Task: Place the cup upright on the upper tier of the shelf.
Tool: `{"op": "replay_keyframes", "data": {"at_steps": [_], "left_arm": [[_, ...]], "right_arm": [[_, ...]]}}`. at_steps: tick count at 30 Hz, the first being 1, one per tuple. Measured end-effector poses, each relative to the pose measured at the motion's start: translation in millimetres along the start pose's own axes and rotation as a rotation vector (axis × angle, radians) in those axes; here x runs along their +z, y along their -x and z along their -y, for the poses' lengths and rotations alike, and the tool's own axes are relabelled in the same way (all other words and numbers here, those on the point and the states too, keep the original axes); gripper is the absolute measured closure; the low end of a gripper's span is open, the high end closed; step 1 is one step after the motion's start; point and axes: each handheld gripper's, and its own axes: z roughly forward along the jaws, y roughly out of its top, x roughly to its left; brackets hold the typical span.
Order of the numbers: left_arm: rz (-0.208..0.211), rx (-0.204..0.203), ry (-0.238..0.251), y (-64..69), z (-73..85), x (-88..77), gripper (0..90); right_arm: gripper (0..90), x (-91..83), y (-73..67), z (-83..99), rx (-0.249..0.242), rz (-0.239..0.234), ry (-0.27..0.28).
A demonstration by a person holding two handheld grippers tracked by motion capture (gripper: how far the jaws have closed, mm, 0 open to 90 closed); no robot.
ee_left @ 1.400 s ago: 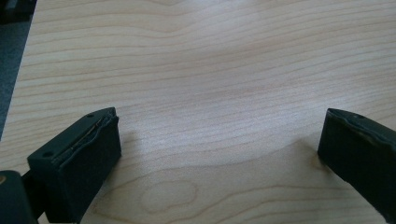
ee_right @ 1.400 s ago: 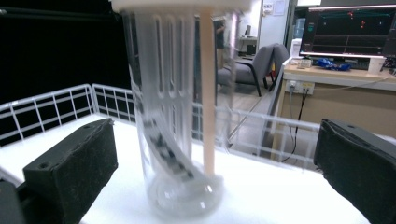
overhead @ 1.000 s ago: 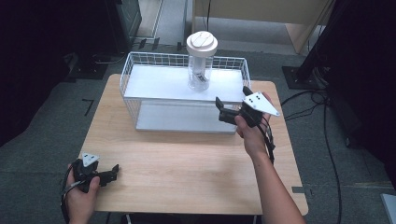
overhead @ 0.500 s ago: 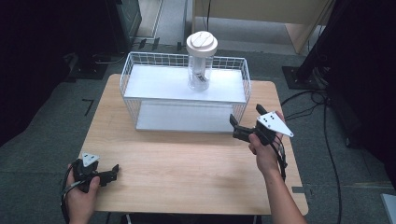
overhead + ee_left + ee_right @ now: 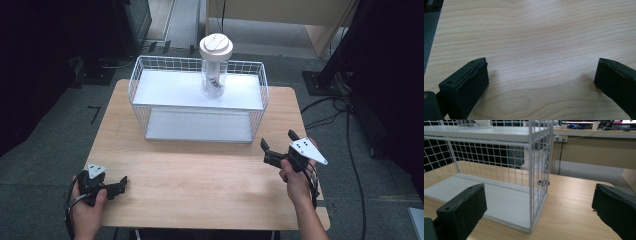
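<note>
Both jaws wide, empty: right gripper at 4 o'clock of white wire rack; clear lidded jar on top; left gripper low on bare wood table.

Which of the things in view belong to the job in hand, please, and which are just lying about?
Belonging to the job:
- clear jar with a white lid, standing on the rack's top shelf
- white wire rack
- right hand-held gripper, open, nearest the rack
- left hand-held gripper, open, at the table's near corner

Just lying about:
- cables on the floor
- wooden table as bare support
</note>
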Motion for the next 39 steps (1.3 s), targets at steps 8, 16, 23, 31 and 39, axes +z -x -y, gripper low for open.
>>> {"op": "replay_keyframes", "data": {"at_steps": [8,16,23,31,39], "left_arm": [[0.0,-0.001,0.0,0.1,0.0,0.0,0.0],[0.0,-0.001,0.0,0.1,0.0,0.0,0.0],[0.0,-0.002,0.001,0.1,0.0,0.0,0.0],[0.0,-0.001,0.0,0.1,0.0,0.0,0.0],[0.0,-0.001,0.0,0.1,0.0,0.0,0.0]], "right_arm": [[0.0,-13.2,13.6,22.1,0.026,0.024,-0.04],[0.0,-27.9,27.1,49.4,0.046,0.064,-0.093],[0.0,-42.8,36.2,68.2,0.058,0.092,-0.145],[0.0,-56.6,46.3,84.9,0.053,0.12,-0.205],[0.0,-68.1,57.7,97.8,0.053,0.161,-0.282]]}}
